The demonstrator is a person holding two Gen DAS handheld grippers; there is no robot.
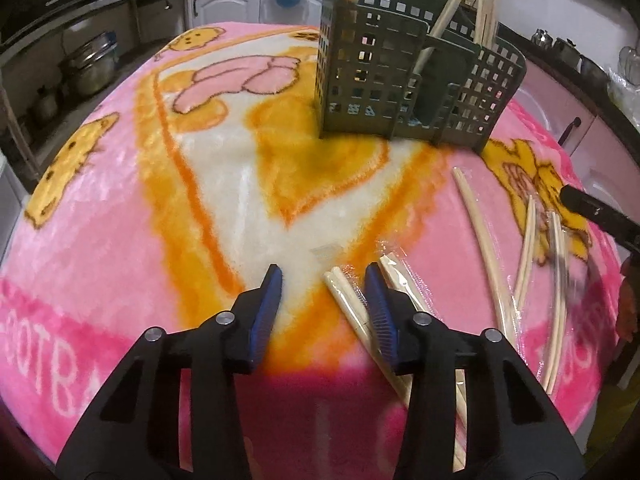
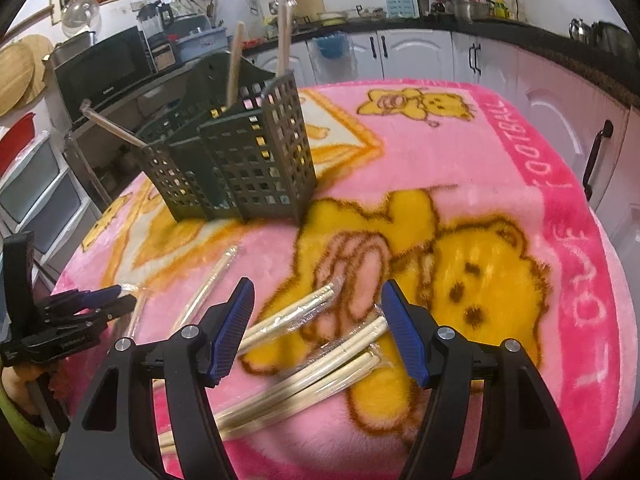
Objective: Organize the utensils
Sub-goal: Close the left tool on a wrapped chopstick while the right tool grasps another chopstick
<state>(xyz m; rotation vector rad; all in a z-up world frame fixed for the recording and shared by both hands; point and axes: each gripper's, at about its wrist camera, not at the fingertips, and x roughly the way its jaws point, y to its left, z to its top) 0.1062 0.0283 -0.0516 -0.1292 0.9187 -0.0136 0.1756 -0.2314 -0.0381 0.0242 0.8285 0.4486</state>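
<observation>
L gripper (image 1: 324,286), black frame w/ blue ribbed pads: jaws parted, not pressing on anything. One plastic-wrapped pair of pale wooden chopsticks (image 1: 347,294) lies between the pads, close against the right-hand pad; contact can't be confirmed.

R gripper (image 2: 318,300): jaws wide apart, released, nothing grasped. Beneath and between them a loose bunch of wrapped pale chopstick pairs (image 2: 320,360) lies flat on the cloth.

More wrapped pairs scattered btwn the two grippers. All rest on a pink plush blanket w/ yellow bear print (image 2: 460,160).

Further out: dark green perforated plastic utensil caddy (image 1: 404,80), upright on the blanket, several chopsticks already standing in its compartments. Kitchen cabinets (image 2: 420,52) behind.
</observation>
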